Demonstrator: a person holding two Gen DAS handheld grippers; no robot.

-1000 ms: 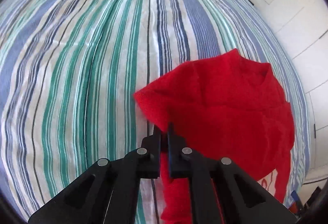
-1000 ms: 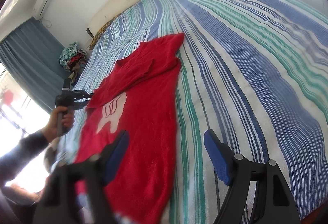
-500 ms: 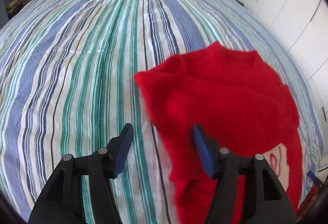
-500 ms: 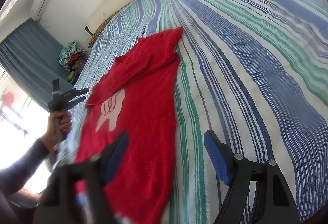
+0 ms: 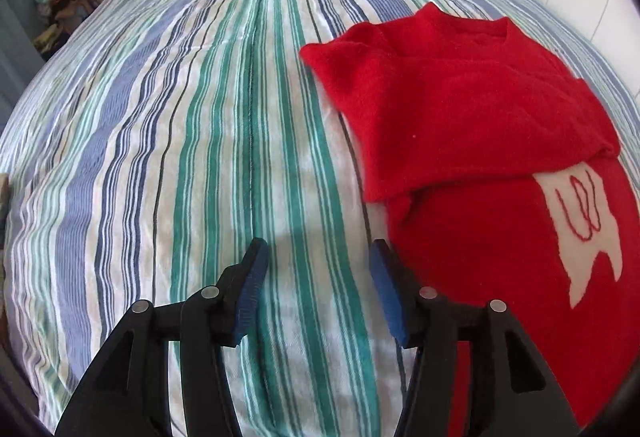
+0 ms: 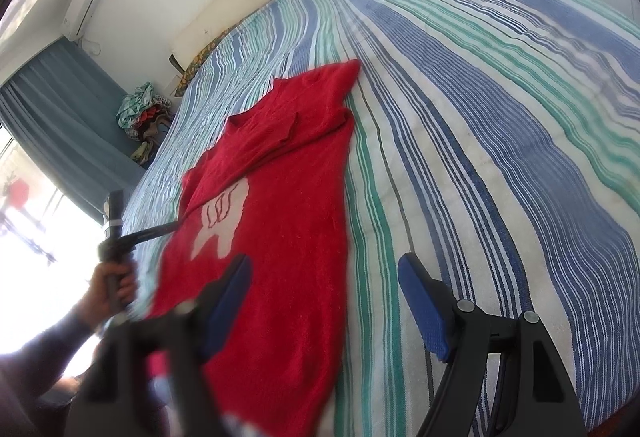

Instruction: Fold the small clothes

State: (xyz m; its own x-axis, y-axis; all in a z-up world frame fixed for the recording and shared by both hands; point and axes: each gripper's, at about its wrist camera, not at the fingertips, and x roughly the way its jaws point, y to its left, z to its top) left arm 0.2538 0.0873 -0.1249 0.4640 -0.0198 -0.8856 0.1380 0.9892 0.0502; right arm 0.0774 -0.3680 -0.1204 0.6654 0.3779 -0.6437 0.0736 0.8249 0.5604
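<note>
I am working over a wide bed covered by a striped bedspread in blue, green and white, and it gives me a soft, yielding surface, so anything I pinch from it will sink a little before it lifts. On it lies the red knitted sweater, spread lengthwise with its hem near me and its neck away, carrying a white tooth-shaped patch on the chest. One sleeve is already laid across the upper body, above the patch; the side edge on my right runs fairly straight. I judge the knit light, limp and fuzzy: it will drape and sag rather than hold a crease, it will cling to itself, and a grip on a single layer may stretch it. The best holds look to me like the doubled edges, the hem corners or the shoulder seam, taken deep enough to catch both layers. My left gripper hangs over bare bedspread just beside the sweater's side, its jaws opening with nothing between them. My right gripper hovers above the lower part of the garment near the hem, its blue pads spread wide and empty, one finger over red knit and the other over stripes.
</note>
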